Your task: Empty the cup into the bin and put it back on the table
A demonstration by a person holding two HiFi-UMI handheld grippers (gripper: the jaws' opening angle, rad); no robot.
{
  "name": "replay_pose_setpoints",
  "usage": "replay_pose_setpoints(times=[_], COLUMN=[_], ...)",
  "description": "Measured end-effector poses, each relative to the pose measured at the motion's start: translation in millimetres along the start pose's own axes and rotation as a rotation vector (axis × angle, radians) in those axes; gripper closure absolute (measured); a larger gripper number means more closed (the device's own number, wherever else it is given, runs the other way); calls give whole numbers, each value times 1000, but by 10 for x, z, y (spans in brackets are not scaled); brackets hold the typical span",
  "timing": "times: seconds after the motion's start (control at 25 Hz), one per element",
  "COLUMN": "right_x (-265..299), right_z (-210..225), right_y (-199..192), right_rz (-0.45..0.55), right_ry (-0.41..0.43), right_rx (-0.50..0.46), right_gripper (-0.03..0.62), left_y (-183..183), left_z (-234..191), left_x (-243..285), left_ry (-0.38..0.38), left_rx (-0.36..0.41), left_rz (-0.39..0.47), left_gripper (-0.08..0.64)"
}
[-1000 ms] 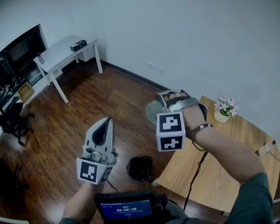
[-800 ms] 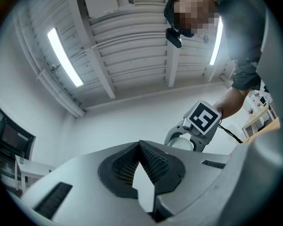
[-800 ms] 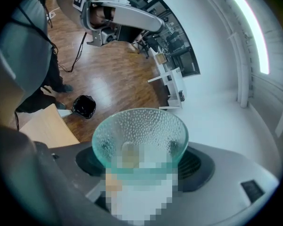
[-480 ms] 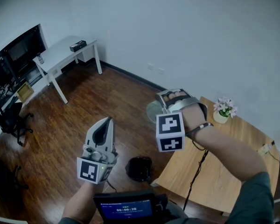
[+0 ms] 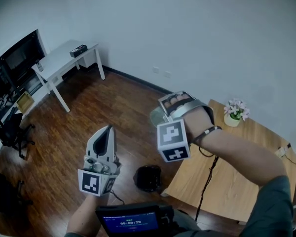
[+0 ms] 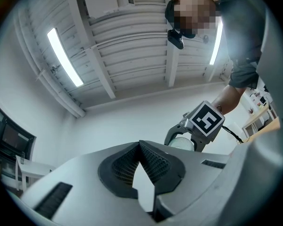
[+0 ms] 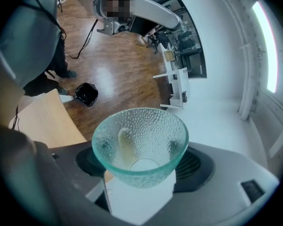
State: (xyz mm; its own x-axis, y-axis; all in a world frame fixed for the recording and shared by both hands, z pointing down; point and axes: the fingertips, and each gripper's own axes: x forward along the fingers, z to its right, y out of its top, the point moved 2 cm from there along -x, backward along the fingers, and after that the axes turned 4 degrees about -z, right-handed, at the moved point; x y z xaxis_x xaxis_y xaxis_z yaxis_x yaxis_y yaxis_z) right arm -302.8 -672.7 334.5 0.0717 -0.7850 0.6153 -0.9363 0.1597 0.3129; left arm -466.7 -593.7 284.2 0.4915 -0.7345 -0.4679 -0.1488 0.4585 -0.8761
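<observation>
The cup point(image 7: 140, 147) is gripped between the jaws of the right gripper point(image 5: 165, 110), its mouth pointed away and downward; it is held out beyond the edge of the table point(image 5: 237, 186), over the wooden floor point(image 5: 89, 127), presumably so that its contents can be tipped out toward the bin point(image 5: 148, 177); the bin is seen on the floor just beside the table, nearer the person than the cup, so a move closer is judged to be needed. A yellowish patch point(image 7: 119, 147) shows on the cup's inner wall; whether it is residue or wood seen through the glass cannot be told. The left gripper point(image 5: 103, 135) is closed on nothing, tips together, and is held aside, likely to stay clear. The table is pale wood, with a small flower pot point(image 5: 234, 115) at its far corner; white walls, a white desk point(image 5: 64, 58) and dark screens point(image 5: 15, 63) are seen at the left.
</observation>
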Motion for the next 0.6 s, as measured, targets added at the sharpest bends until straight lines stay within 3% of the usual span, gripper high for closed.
replay_pose_setpoints(times=[0.6], right_x=[18], right_z=[7], right_y=[-23], right_rz=[-86], right_ry=[-11], right_rx=[-145], right_gripper=[201], left_y=[-59], left_z=[-19], left_x=[-66], left_ry=[6], left_rx=[7], left_rz=[-27], left_gripper=[557])
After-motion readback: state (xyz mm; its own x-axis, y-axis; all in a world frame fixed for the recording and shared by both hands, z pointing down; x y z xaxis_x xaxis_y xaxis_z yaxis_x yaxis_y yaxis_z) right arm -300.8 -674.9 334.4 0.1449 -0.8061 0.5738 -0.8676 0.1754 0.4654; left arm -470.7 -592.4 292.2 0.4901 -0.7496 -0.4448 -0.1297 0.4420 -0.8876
